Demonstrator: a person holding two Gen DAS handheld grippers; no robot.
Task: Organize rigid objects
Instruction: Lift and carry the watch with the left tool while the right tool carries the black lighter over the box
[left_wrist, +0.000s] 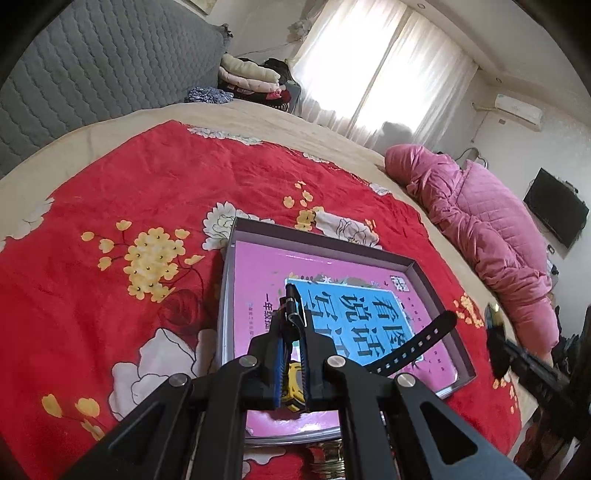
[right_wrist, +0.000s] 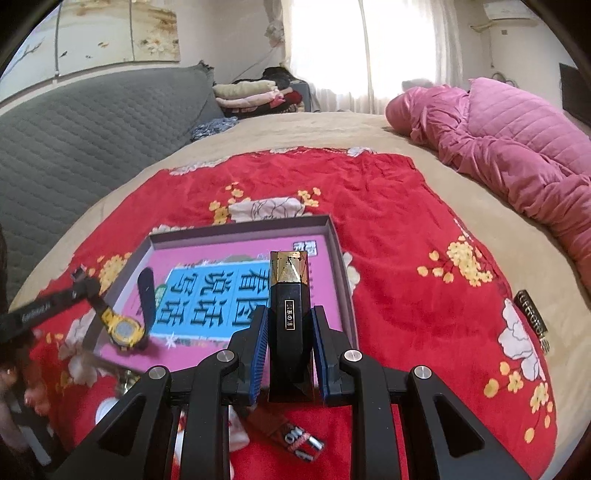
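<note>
A shallow grey box (left_wrist: 413, 263) (right_wrist: 338, 243) lies on a red flowered blanket, with a pink and blue book (left_wrist: 258, 266) (right_wrist: 207, 291) inside. My left gripper (left_wrist: 293, 314) is shut on a yellow and black wristwatch (left_wrist: 291, 387) by its strap, over the book; the watch shows in the right wrist view (right_wrist: 123, 330) at the box's near left corner. My right gripper (right_wrist: 289, 319) is shut on a black and gold rectangular bottle (right_wrist: 289, 288), held upright above the box's near edge. It shows blurred at the right of the left wrist view (left_wrist: 495, 332).
The red blanket (left_wrist: 147, 192) (right_wrist: 406, 229) covers a beige bed. A pink quilted coat (left_wrist: 487, 225) (right_wrist: 517, 147) lies at the far right. A grey padded headboard (right_wrist: 92, 122) stands left. Batteries (right_wrist: 306, 441) and small items lie below my right gripper.
</note>
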